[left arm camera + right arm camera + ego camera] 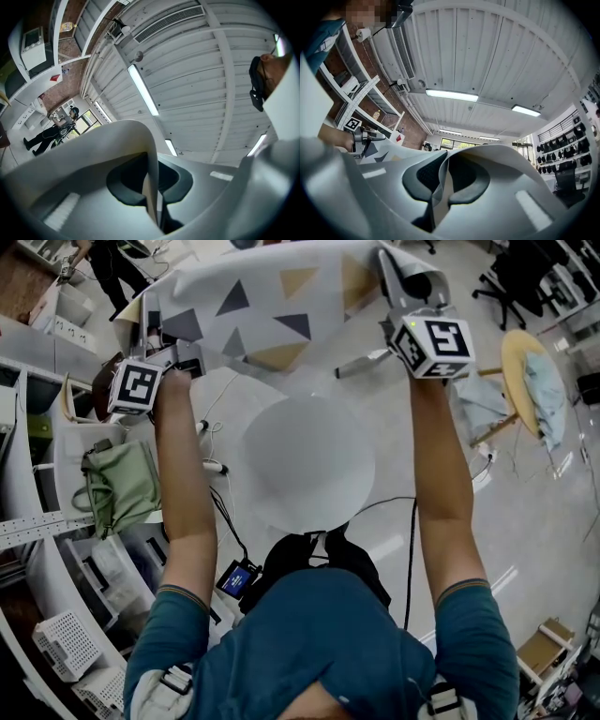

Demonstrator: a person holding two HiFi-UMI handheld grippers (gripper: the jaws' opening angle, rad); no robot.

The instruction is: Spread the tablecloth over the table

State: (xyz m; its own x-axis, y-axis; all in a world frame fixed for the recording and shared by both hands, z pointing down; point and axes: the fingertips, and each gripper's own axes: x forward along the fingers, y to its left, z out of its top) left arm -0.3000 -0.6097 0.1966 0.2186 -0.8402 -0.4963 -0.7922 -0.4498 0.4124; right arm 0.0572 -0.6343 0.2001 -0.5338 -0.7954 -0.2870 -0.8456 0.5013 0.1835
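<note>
The tablecloth (pixel 267 301), white with grey and tan triangles, hangs stretched in the air between my two raised grippers, beyond the round white table (pixel 305 465) below me. My left gripper (pixel 147 320) is shut on the cloth's left corner; in the left gripper view a thin fold of cloth (pixel 149 190) sits pinched between the dark pads (pixel 124 180). My right gripper (pixel 390 265) is shut on the right corner, and its own view shows the cloth edge (pixel 439 187) clamped between its pads (pixel 461 180). That view also catches the left gripper (pixel 360 137) and the patterned cloth (pixel 386 154).
A green bag (pixel 122 486) lies on white furniture at the left. White crates (pixel 66 643) stand at the lower left. A round wooden stand (pixel 527 381) with a pale cloth is at the right, an office chair (pixel 511 282) behind it. Cables cross the floor. A person (pixel 117 268) stands far left.
</note>
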